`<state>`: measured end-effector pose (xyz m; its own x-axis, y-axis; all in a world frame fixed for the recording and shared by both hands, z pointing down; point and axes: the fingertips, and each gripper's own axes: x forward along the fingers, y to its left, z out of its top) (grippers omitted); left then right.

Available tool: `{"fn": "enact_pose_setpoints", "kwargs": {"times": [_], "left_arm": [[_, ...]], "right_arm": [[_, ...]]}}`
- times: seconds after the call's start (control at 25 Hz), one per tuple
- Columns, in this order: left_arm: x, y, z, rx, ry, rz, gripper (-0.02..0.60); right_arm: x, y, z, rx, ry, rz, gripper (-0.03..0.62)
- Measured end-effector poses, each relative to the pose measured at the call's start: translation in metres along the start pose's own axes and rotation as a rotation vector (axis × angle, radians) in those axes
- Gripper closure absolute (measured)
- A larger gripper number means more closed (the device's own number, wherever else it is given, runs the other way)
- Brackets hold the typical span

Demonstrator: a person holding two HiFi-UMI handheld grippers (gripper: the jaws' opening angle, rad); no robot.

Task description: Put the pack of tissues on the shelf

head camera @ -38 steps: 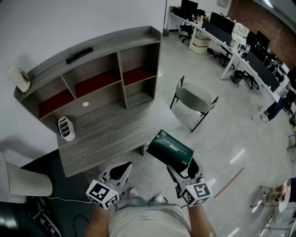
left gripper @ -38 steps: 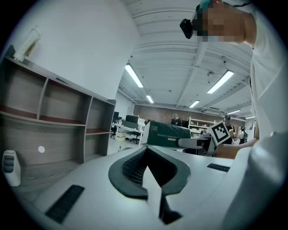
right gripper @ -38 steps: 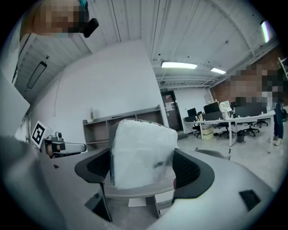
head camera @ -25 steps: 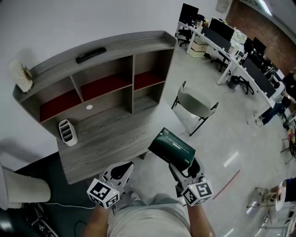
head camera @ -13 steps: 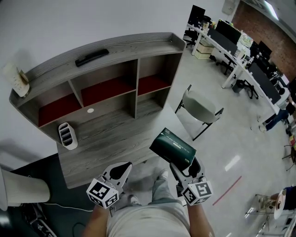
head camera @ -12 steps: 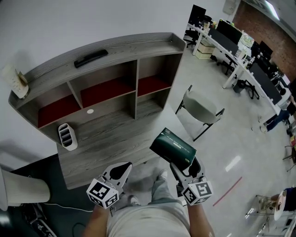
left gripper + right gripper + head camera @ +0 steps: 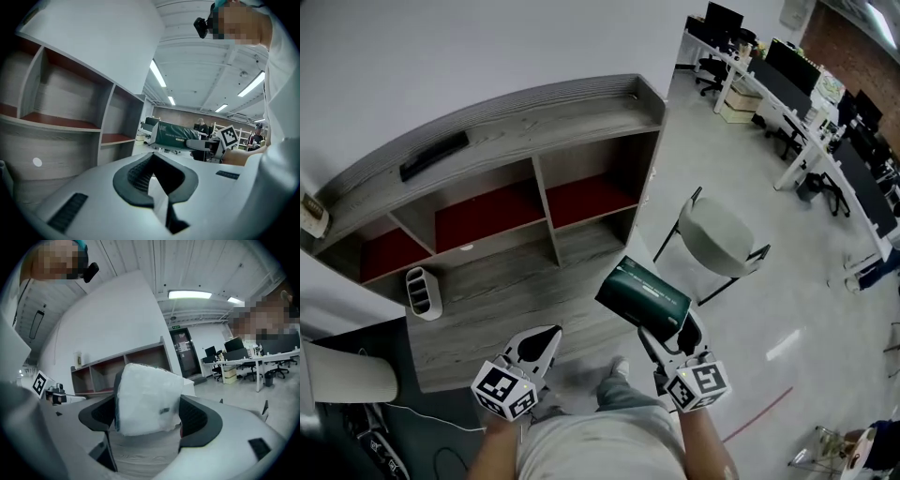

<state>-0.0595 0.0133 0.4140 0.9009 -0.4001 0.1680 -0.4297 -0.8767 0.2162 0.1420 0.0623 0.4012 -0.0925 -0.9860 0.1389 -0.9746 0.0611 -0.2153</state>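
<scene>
The pack of tissues (image 7: 642,298) is a dark green block with white print. My right gripper (image 7: 667,330) is shut on its near end and holds it in the air just off the front right corner of the desk (image 7: 516,295). In the right gripper view the pack's pale end (image 7: 147,399) fills the space between the jaws. The grey shelf unit (image 7: 487,122) stands on the desk, with red-lined compartments. My left gripper (image 7: 546,339) hovers at the desk's front edge, shut and holding nothing. The left gripper view shows the pack (image 7: 178,133) to the right.
A white slotted holder (image 7: 422,292) stands on the desk at the left. A black bar-shaped object (image 7: 434,155) lies on the shelf's top board. A grey chair (image 7: 722,234) stands to the right of the desk. Office desks (image 7: 787,84) line the far right.
The desk and shelf have slid nearer and leftward in the view as the person moved. Both grippers keep their places in the view, the right one still shut on the pack.
</scene>
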Motion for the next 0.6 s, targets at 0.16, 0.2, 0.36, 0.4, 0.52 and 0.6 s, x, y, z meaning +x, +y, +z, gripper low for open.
{"fn": "enact_pose_setpoints", "kwargs": {"times": [0.16, 0.2, 0.36, 0.4, 0.52, 0.6], "left_arm": [[0.045, -0.003, 0.009, 0.000, 0.008, 0.056, 0.568], [0.053, -0.003, 0.009, -0.002, 0.011, 0.072, 0.568], [0.076, -0.002, 0.007, -0.033, 0.023, 0.133, 0.568], [0.079, -0.001, 0.006, -0.043, 0.027, 0.146, 0.568], [0.084, 0.003, 0.000, -0.061, 0.048, 0.191, 0.568], [0.086, 0.008, -0.003, -0.080, 0.052, 0.217, 0.568]], "right_arm": [[0.028, -0.043, 0.008, 0.001, 0.020, 0.066, 0.152], [0.035, -0.051, 0.008, 0.001, 0.026, 0.085, 0.152], [0.060, -0.075, 0.006, -0.005, 0.054, 0.160, 0.152], [0.066, -0.078, 0.004, -0.007, 0.063, 0.176, 0.152], [0.083, -0.087, -0.007, -0.012, 0.097, 0.214, 0.152], [0.095, -0.092, -0.016, -0.022, 0.122, 0.235, 0.152]]}}
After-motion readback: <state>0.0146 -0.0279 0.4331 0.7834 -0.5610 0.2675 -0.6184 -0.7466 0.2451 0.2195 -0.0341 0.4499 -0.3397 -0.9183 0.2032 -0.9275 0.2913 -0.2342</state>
